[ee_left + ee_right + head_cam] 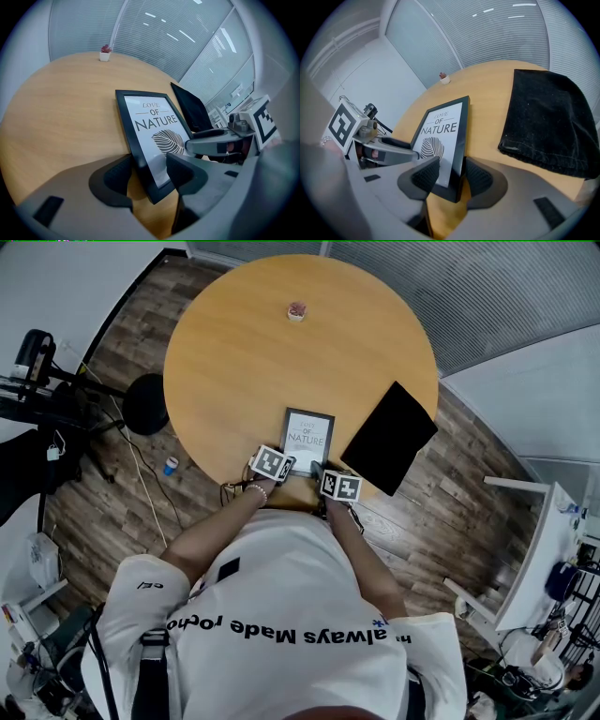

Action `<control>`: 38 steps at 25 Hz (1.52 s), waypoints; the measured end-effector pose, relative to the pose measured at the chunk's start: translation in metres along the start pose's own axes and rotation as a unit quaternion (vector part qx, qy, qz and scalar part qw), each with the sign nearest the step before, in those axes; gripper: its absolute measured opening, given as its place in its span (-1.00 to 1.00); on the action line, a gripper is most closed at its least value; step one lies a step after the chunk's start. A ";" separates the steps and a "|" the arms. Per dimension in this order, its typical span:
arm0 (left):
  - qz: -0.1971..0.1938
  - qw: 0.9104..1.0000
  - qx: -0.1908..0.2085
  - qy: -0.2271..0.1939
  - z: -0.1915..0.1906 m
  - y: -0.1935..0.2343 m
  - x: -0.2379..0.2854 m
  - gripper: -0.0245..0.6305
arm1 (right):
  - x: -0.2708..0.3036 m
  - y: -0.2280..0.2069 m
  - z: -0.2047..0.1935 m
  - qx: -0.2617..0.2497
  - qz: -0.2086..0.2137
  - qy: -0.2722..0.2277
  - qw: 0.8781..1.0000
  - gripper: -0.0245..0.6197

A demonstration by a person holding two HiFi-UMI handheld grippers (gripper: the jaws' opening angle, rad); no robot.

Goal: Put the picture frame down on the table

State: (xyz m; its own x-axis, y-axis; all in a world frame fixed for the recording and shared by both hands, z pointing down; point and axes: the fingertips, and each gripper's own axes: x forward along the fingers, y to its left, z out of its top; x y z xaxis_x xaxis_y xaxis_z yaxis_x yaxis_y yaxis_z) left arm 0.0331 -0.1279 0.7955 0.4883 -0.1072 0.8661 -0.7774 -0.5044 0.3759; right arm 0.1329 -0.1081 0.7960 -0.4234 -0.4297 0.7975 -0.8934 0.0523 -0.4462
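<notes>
Filling the middle is a round wooden table (234,352). A black cloth (389,437) lies on its right side. The picture frame (307,435) lies by the near edge, left of the cloth. The left gripper (149,172) and right gripper (452,176) have jaws apart, each around a near corner of the frame. A tiny pot (297,311) sits far off.

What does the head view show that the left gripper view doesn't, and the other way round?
Only the head view: the wooden floor, the person's white shirt and the table's whole round outline. Only the left gripper view: the left gripper with its jaws apart, one on each side of the frame's near corner, and the window blinds. Both: the table, picture frame, black cloth, small plant, right gripper.
</notes>
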 end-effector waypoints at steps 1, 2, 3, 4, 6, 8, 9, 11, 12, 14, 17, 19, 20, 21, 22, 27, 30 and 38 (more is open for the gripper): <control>0.001 1.000 0.000 0.000 0.000 -0.001 0.000 -0.23 | 0.000 0.000 0.000 -0.002 0.000 0.001 1.000 -0.38; 0.002 1.000 0.001 0.000 -0.001 -0.002 0.000 -0.23 | -0.001 -0.001 -0.001 -0.004 0.000 0.003 1.000 -0.38; 0.004 1.000 0.003 0.000 -0.001 -0.003 0.001 -0.23 | -0.001 -0.002 -0.001 -0.006 -0.001 0.004 1.000 -0.38; 0.005 1.000 0.005 0.001 -0.001 -0.004 0.002 -0.23 | -0.002 -0.003 -0.002 -0.008 -0.001 0.004 1.000 -0.38; 0.005 1.000 0.012 0.003 -0.002 -0.003 0.001 -0.23 | -0.001 -0.003 -0.003 -0.010 -0.004 0.006 1.000 -0.37; 0.004 1.000 0.016 0.005 -0.004 -0.002 0.000 -0.22 | 0.000 -0.002 -0.004 -0.013 -0.009 0.008 1.000 -0.37; 0.003 1.000 0.017 0.005 -0.004 -0.002 0.000 -0.21 | 0.000 -0.001 -0.005 -0.015 -0.012 0.009 1.000 -0.36; 0.002 1.000 0.020 0.006 -0.005 -0.002 -0.001 -0.21 | -0.001 -0.001 -0.005 -0.017 -0.016 0.009 1.000 -0.36; 0.002 1.000 0.021 0.006 -0.005 -0.002 -0.001 -0.21 | -0.001 -0.001 -0.005 -0.018 -0.018 0.009 1.000 -0.36; 0.002 1.000 0.025 0.006 -0.006 -0.001 -0.002 -0.21 | -0.001 -0.002 -0.005 -0.022 -0.024 0.007 0.999 -0.36; 0.004 0.999 0.034 0.003 -0.008 0.001 -0.004 -0.21 | -0.004 -0.002 -0.003 -0.029 -0.035 0.001 0.999 -0.36; 0.003 0.999 0.036 -0.005 -0.006 0.002 -0.008 -0.21 | -0.006 -0.001 -0.002 -0.031 -0.037 -0.004 0.999 -0.36; 0.001 0.999 0.035 -0.009 -0.005 0.001 -0.010 -0.21 | -0.008 -0.001 -0.001 -0.032 -0.038 -0.008 0.999 -0.36; -0.001 0.999 0.036 -0.013 -0.004 0.000 -0.013 -0.21 | -0.010 0.000 0.001 -0.035 -0.039 -0.013 0.999 -0.36; -0.003 0.999 0.037 -0.017 -0.003 -0.001 -0.015 -0.21 | -0.013 0.001 0.003 -0.039 -0.040 -0.018 0.998 -0.36; -0.017 0.998 0.042 -0.050 0.003 -0.003 -0.028 -0.23 | -0.026 0.015 0.019 -0.087 -0.038 -0.051 0.994 -0.37; -0.026 0.995 0.043 -0.082 0.009 -0.007 -0.041 -0.35 | -0.037 0.030 0.030 -0.119 -0.027 -0.079 0.989 -0.41; -0.054 0.983 0.055 -0.165 0.043 -0.024 -0.092 -0.66 | -0.075 0.067 0.064 -0.173 -0.004 -0.141 0.975 -0.58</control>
State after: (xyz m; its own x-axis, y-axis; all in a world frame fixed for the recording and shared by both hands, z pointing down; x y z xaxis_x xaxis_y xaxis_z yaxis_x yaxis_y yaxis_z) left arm 0.0239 -0.1435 0.6930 0.6826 -0.3111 0.6612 -0.6746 -0.6162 0.4065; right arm 0.1142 -0.1298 0.6807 -0.4017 -0.6601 0.6347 -0.9144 0.3273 -0.2383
